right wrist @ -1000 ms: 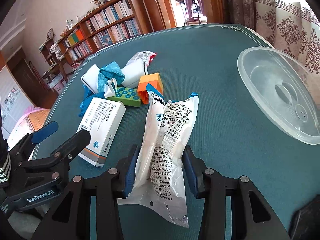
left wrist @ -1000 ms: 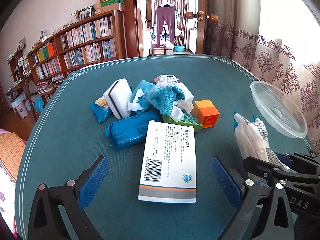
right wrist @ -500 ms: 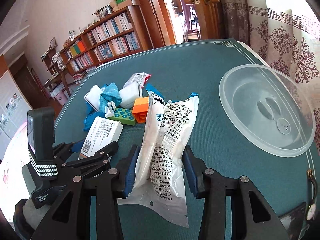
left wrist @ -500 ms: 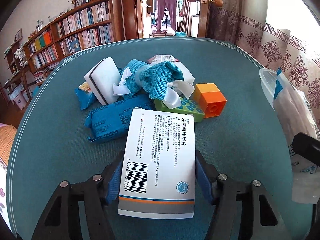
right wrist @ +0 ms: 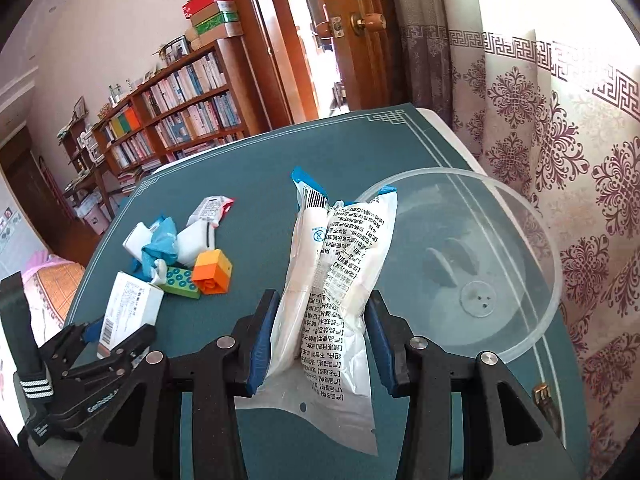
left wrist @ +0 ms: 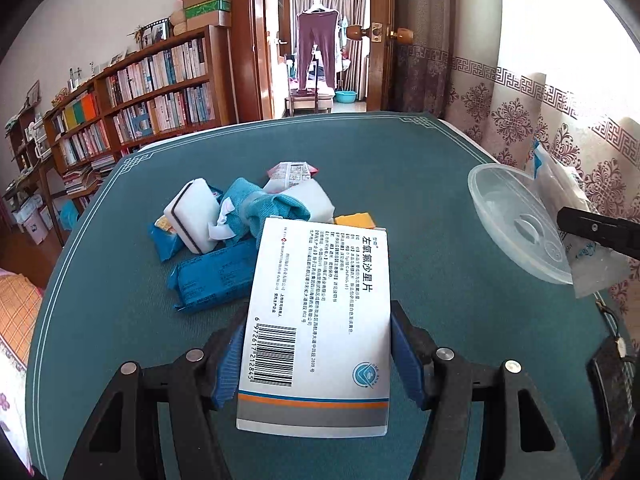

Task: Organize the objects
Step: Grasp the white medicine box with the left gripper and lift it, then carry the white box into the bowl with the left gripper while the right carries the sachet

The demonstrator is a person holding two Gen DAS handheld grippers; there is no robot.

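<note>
**Clearance: pile centre-left, bowl far right**

Clutter pile (left wrist: 244,220) blocks the table (left wrist: 120,320) centre: sponge (left wrist: 192,216), teal cloth (left wrist: 272,208), blue packs (left wrist: 212,280), orange block (right wrist: 212,272), green brick (right wrist: 180,282). Clear bowl (right wrist: 520,272) fills the far-right corner by the curtain (right wrist: 560,128). Open lane between pile and bowl, partly taken by the held white pouch (right wrist: 336,280). Far table edge and near-left strip are bare.

bright daylight, from curtained window (left wrist: 560,60) at right, blown out | soft faint shadows on worktop (left wrist: 440,208) | sharp focus | strong fisheye bend, dark vignette corners
</note>
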